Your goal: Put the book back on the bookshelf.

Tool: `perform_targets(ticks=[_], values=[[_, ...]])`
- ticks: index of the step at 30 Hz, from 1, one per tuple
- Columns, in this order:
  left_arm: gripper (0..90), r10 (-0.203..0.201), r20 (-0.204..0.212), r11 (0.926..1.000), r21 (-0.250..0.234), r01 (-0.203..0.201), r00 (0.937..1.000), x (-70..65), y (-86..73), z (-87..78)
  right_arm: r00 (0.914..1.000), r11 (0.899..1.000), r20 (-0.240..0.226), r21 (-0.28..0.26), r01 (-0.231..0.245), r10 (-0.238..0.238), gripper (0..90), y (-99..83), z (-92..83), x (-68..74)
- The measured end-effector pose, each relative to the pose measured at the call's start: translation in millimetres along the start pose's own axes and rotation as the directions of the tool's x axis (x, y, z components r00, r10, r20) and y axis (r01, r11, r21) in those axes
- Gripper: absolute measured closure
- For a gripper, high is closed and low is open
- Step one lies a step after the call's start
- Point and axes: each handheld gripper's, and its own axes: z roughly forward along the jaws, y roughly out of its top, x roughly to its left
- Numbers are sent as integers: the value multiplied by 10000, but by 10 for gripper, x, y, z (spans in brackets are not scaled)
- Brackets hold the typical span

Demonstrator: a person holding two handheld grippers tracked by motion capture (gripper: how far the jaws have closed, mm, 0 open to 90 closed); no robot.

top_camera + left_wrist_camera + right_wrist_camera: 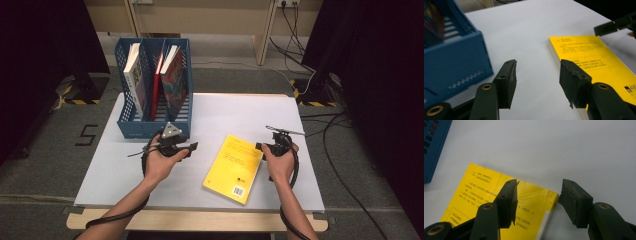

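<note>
White laminate covers the bench (210, 120), which stands on a grey floor (45, 150) with black cables (345, 150) trailing across it on the right. At the bench's far left corner sits a blue file rack (131, 129) with slatted walls and three compartments. A book with a pale spine (134, 75) leans in the left compartment, a thin red book (157, 85) stands at the divider next to it, and a book with a colourful cover (175, 80) leans in the right one.

A yellow book (234, 167) lies flat on the near middle of the bench, cover printed with dark text and a barcode at its near corner, turned slightly off square to the bench edge. It lies between the two hands.

The left claw (187, 148), held in the person's left hand (160, 162), hovers just in front of the rack, with its grey three-cornered plate (171, 132) on top. In the left gripper view its jaws stand wide apart over bare bench, holding nothing, the yellow book's edge just beside one jaw.

The right claw (537, 195), in the right hand (280, 161), sits at the book's far right corner. In the right gripper view its jaws gape wide and grip nothing: one is over the yellow cover, the other beyond the book's edge over the bench.
</note>
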Motion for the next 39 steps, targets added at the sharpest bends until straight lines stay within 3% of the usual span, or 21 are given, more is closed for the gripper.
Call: perform_targets(ticks=[8, 20, 23, 33, 35, 38, 39], values=[[459, 87, 631, 9988, 480, -117, 9980, -171, -156, 153, 9999, 9994, -157, 350, -46, 52, 465, 38, 68, -23], [444, 117, 1638, 9927, 1162, -310, 9864, -414, -342, 382, 9996, 9984, -269, 565, -71, 86, 456, 62, 155, -86], [443, 65, 1740, 9938, 1080, -256, 9847, -439, -365, 412, 9995, 9977, -301, 676, -56, 76, 453, 69, 154, -90], [443, -318, 1991, 9893, 1462, 24, 9795, -449, -458, 492, 9981, 9959, -588, 871, 232, -181, 436, 106, 189, -87], [441, -343, 2017, 9893, 1462, 46, 9788, -453, -459, 494, 9972, 9946, -616, 919, 485, -429, 436, 110, 196, -78], [441, -302, 2038, 9886, 1504, -8, 9785, -447, -458, 488, 9972, 9946, -567, 887, 534, -485, 458, 106, 200, -70], [441, -325, 2037, 9886, 1508, 15, 9785, -444, -459, 486, 9980, 9958, -580, 863, 294, -245, 462, 103, 199, -62]])
